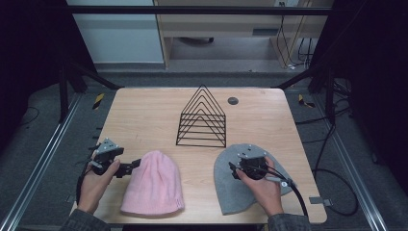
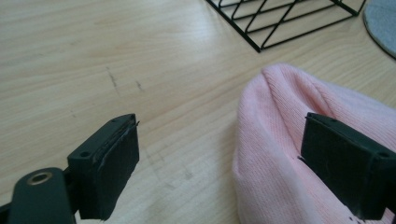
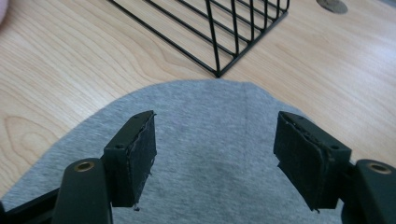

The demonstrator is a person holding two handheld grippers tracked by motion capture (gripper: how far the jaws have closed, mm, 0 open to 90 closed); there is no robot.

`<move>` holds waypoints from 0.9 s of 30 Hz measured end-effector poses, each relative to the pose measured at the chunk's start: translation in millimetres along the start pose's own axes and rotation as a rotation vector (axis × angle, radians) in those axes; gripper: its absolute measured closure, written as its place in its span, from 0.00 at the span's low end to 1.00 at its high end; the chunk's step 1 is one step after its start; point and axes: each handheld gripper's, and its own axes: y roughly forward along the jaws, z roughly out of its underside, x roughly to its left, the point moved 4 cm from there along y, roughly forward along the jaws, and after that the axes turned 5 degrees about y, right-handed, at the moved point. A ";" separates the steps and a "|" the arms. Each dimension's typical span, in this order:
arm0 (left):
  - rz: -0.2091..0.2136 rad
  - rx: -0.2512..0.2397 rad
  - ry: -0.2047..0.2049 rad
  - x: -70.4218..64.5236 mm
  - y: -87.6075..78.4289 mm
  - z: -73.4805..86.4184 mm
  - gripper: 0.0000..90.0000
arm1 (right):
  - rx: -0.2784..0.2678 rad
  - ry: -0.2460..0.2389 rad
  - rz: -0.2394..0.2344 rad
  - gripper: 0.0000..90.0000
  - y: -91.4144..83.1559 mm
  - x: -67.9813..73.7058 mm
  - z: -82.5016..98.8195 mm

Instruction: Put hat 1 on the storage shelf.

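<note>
2 beanies: pink beanie (image 1: 154, 185), grey beanie (image 1: 230, 190) | 1 wire rack (image 1: 202, 118) | 2 grippers: left gripper (image 1: 136, 164), right gripper (image 1: 233, 170)

Right claw (image 3: 215, 154) over grey beanie (image 3: 205, 140), jaws spread wide apart, nothing between the pads. Beanie lies flat on the wooden table (image 3: 70, 70), its rounded crown toward the far side. Black wire rack (image 3: 219, 28) stands just beyond the crown, one corner touching or nearly touching the beanie's edge. Small dark round disc (image 3: 331, 5) on the table at upper right.
</note>
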 end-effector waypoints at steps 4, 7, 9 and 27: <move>0.030 0.018 0.008 -3.4 0.5 -8.8 0.12 | 0.021 0.031 0.003 0.33 1.2 -6.7 4.5; 0.003 0.064 0.092 -4.0 3.1 -25.2 0.13 | 0.030 0.061 -0.003 0.34 0.6 -11.2 7.6; 0.038 0.112 0.104 -2.5 10.9 -35.2 0.15 | 0.030 0.077 -0.006 0.35 -0.1 -13.4 9.1; 0.115 0.171 0.060 -0.3 36.3 -24.2 0.45 | 0.031 0.095 -0.075 0.33 -4.0 -11.8 7.4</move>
